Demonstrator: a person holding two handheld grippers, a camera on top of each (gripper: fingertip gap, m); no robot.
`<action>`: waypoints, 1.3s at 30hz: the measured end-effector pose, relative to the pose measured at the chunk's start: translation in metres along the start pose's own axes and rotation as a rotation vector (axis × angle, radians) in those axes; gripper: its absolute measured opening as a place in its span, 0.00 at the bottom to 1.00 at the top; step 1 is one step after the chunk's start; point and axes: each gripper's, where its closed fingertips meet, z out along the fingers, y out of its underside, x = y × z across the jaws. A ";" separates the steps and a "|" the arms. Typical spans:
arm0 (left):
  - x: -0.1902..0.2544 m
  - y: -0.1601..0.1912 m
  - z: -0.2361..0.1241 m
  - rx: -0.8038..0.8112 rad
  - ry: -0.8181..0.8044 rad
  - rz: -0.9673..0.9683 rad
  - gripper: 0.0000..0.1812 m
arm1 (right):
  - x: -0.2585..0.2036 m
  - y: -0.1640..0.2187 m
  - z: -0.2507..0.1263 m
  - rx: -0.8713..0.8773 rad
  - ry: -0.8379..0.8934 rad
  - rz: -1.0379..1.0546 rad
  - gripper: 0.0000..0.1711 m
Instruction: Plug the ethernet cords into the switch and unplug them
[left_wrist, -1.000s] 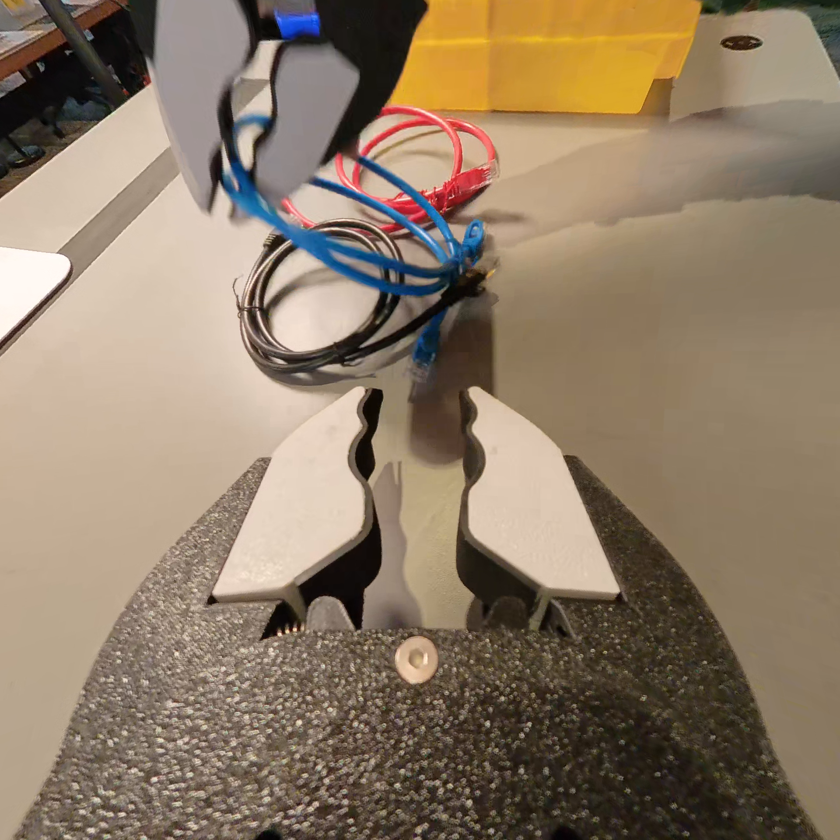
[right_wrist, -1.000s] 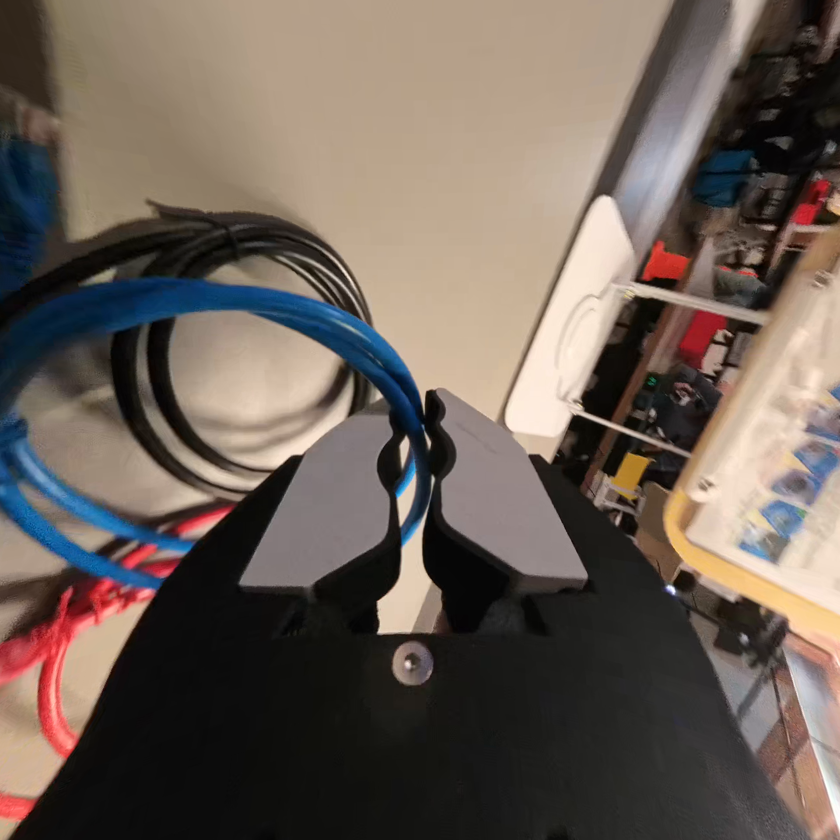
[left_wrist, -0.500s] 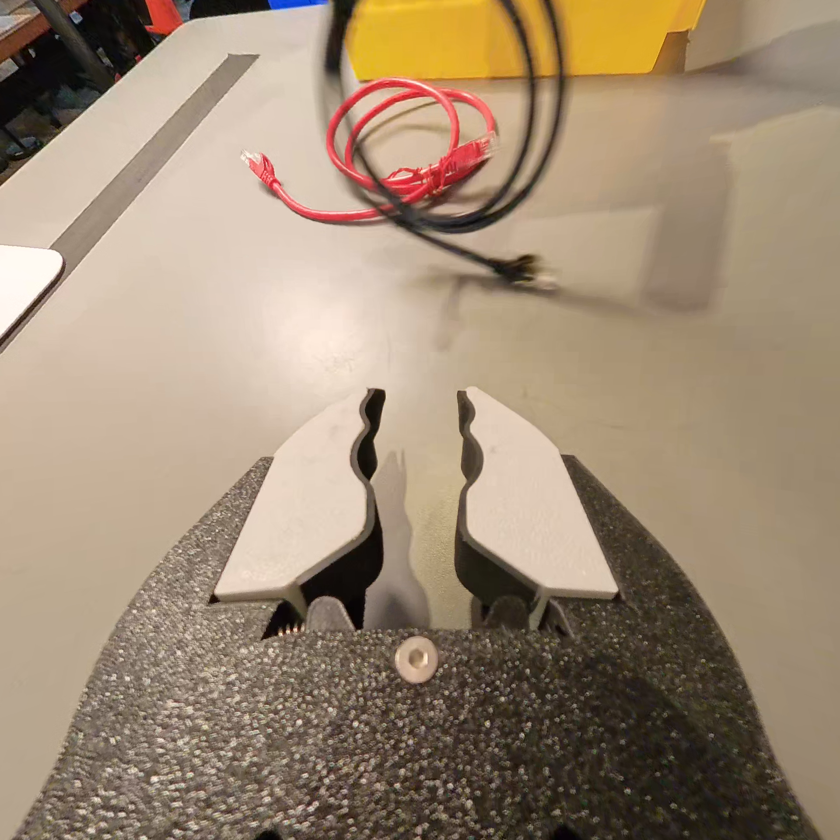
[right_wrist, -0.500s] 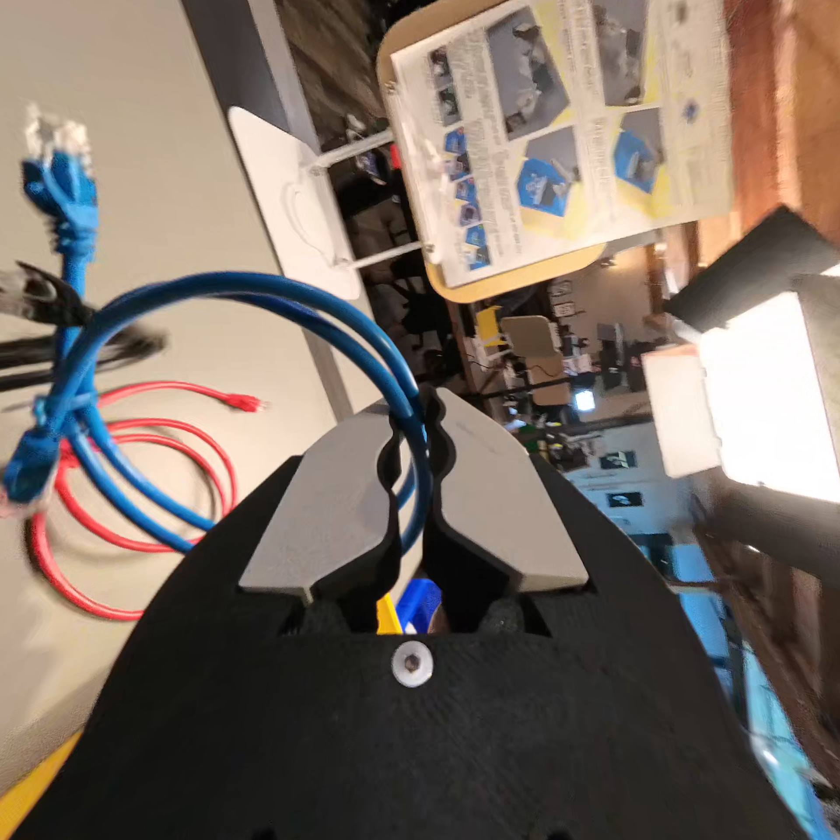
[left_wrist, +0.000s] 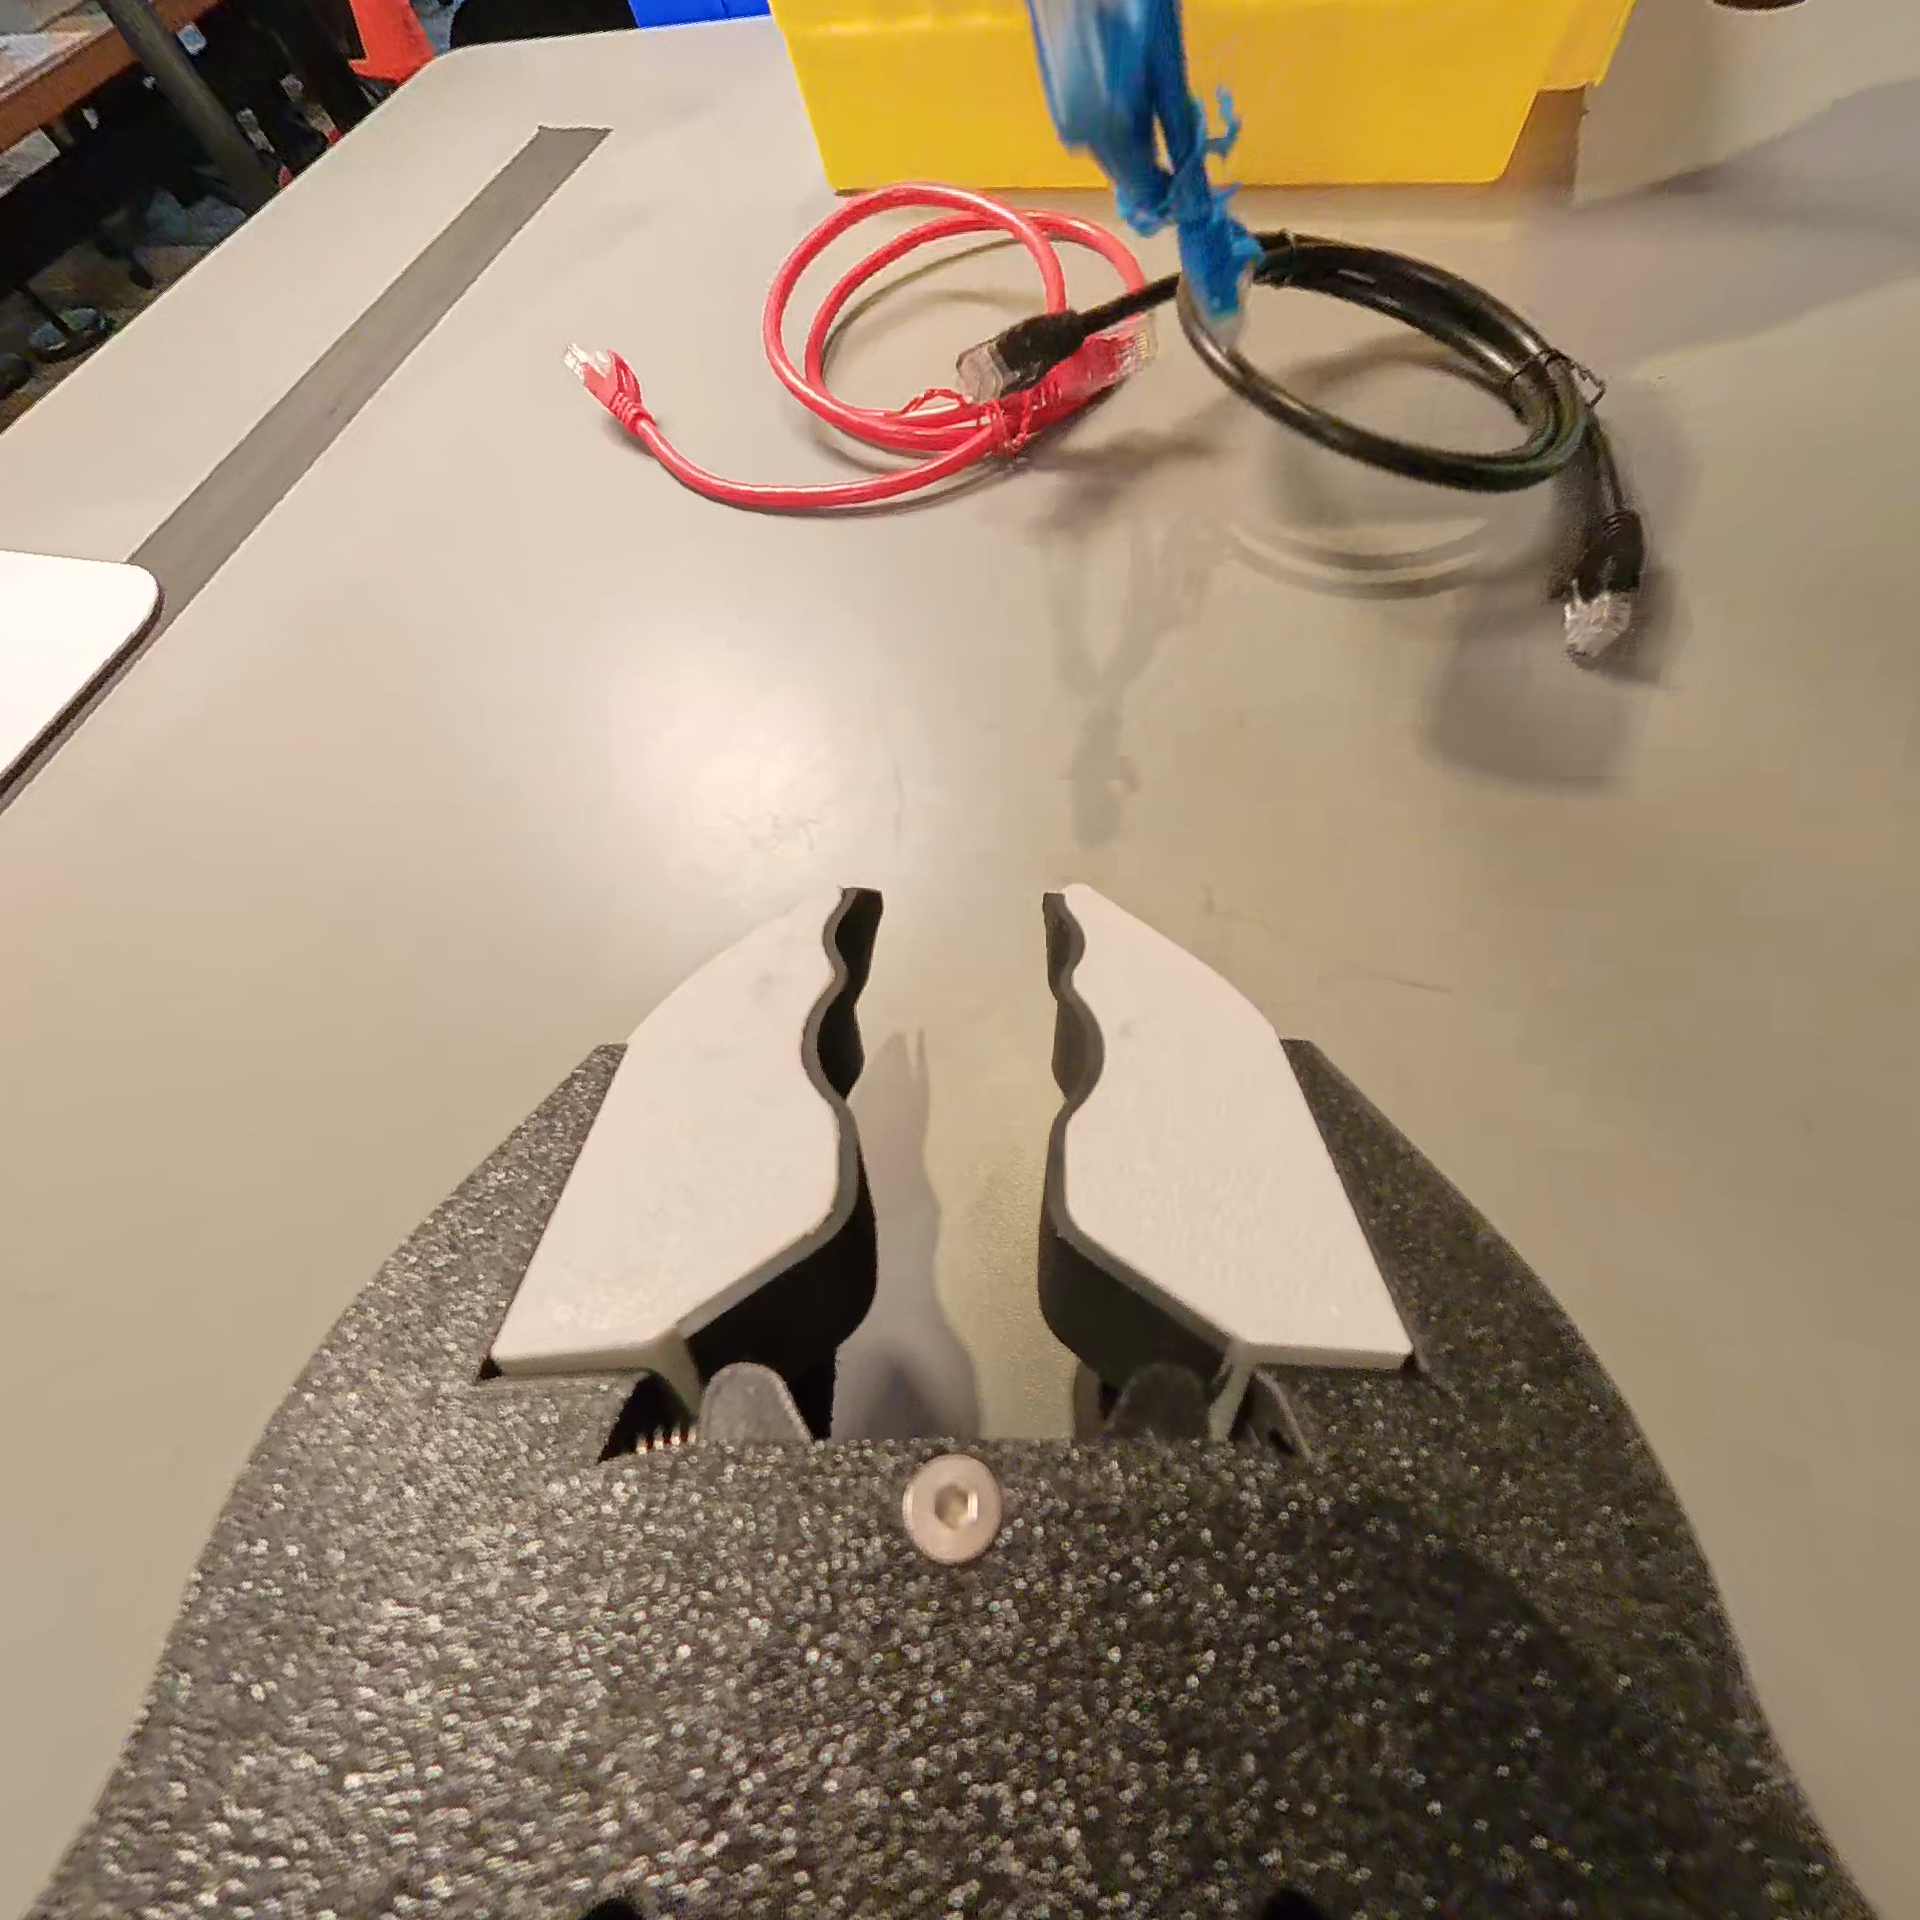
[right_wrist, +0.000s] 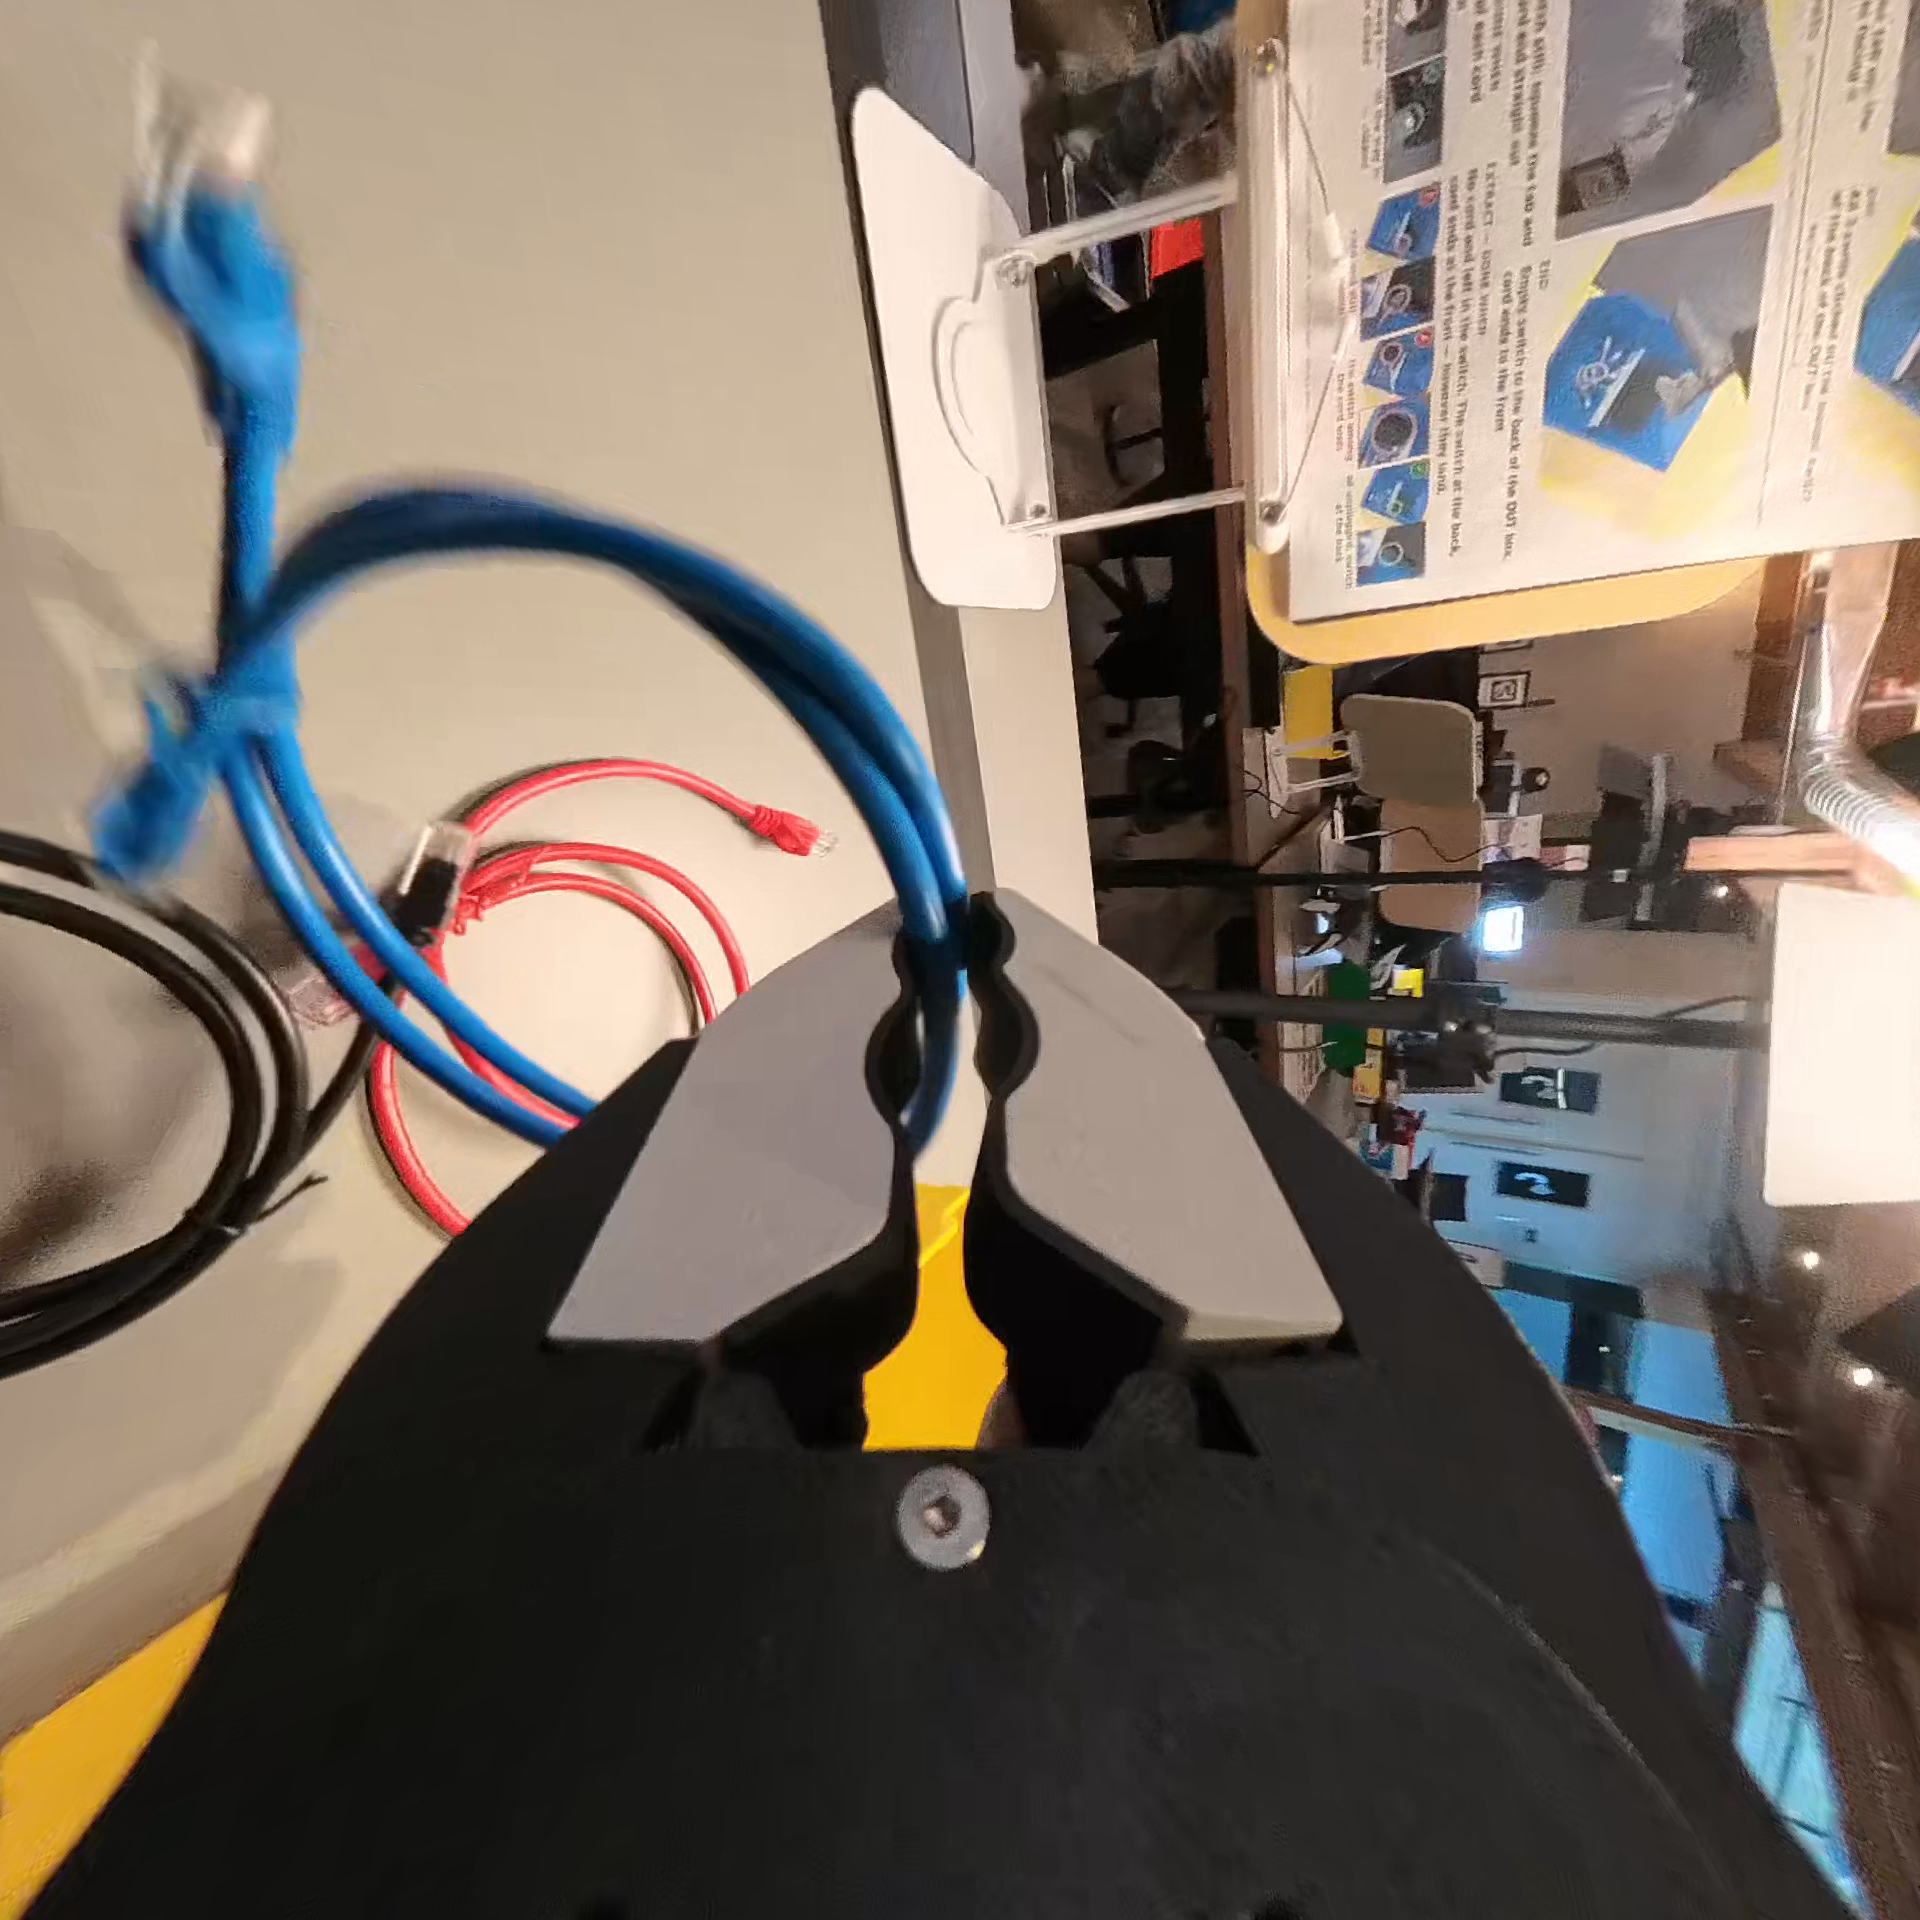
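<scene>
My right gripper (right_wrist: 940, 920) is shut on the coiled blue ethernet cord (right_wrist: 665, 582) and holds it in the air above the table, rolled on its side. The cord's lower end (left_wrist: 1174, 156) hangs blurred at the top of the left wrist view. My left gripper (left_wrist: 961, 904) is open and empty, low over the grey table (left_wrist: 520, 779). A coiled red cord (left_wrist: 914, 343) and a coiled black cord (left_wrist: 1434, 353) lie on the table ahead of it. The black cord's near plug (left_wrist: 1018, 353) rests on the red coil. No switch is in view.
A yellow bin (left_wrist: 1195, 94) stands at the table's far edge behind the cords. A white stand base (left_wrist: 62, 634) sits at the left edge; its clear posts carry an instruction board (right_wrist: 1558, 312). A dark strip (left_wrist: 343, 384) runs along the table's left. It is some 35 centimetres from my left tips to the white stand base (left_wrist: 62, 634). The right camera catches it too, in the right wrist view (right_wrist: 944, 548).
The right gripper has lifted the blue cord clear of the pile. The black cord was dragged up with it, then dropped onto the table to the right of the red coil.
</scene>
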 end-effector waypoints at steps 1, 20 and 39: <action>0.000 0.000 0.000 0.002 0.001 -0.002 0.18 | 0.005 -0.002 -0.004 0.007 0.002 0.043 0.05; 0.005 0.005 0.003 -0.036 0.003 0.040 0.18 | -0.047 0.255 -0.073 -0.492 -0.472 0.454 0.05; 0.007 0.006 0.003 -0.044 0.005 0.058 0.18 | -0.043 0.305 -0.112 -0.979 -0.393 0.283 0.29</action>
